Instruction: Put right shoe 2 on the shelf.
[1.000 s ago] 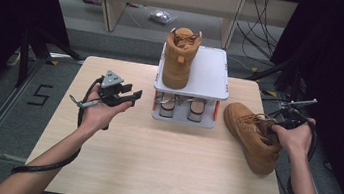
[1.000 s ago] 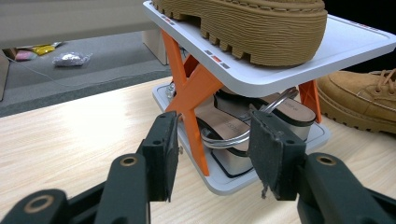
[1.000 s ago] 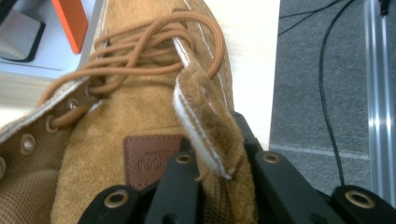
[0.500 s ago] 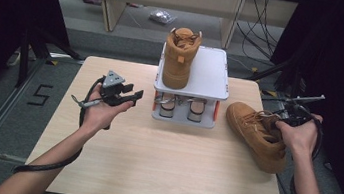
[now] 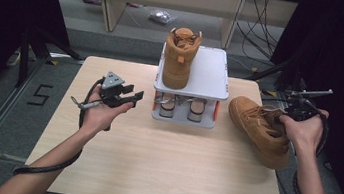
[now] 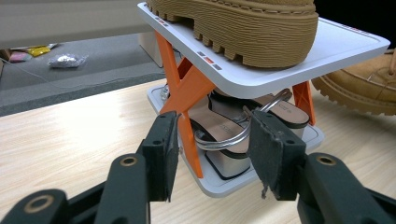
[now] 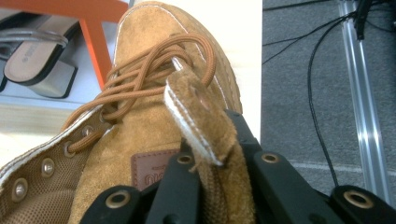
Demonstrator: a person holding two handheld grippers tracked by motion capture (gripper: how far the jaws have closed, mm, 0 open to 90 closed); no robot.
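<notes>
A tan suede boot (image 5: 258, 130) lies at the table's right side, its toe toward the rack. My right gripper (image 5: 288, 117) is shut on its tongue (image 7: 201, 116) and collar, the laces (image 7: 154, 70) loose in front of the jaws. A matching boot (image 5: 179, 57) stands upright on the top shelf of a white two-tier rack (image 5: 208, 71) with orange legs (image 6: 187, 93). A pair of sandals (image 6: 233, 130) sits on the lower shelf. My left gripper (image 5: 129, 97) is open, held left of the rack and aimed at its lower shelf, empty (image 6: 215, 149).
The wooden table (image 5: 161, 166) has free surface in front of the rack. Its right edge runs close beside the held boot. Beyond the table lie grey floor, cables (image 5: 266, 13) and a metal rail (image 7: 364, 102).
The right hand has shifted the boot a little to the left and forward, turning it. The left gripper has barely moved.
</notes>
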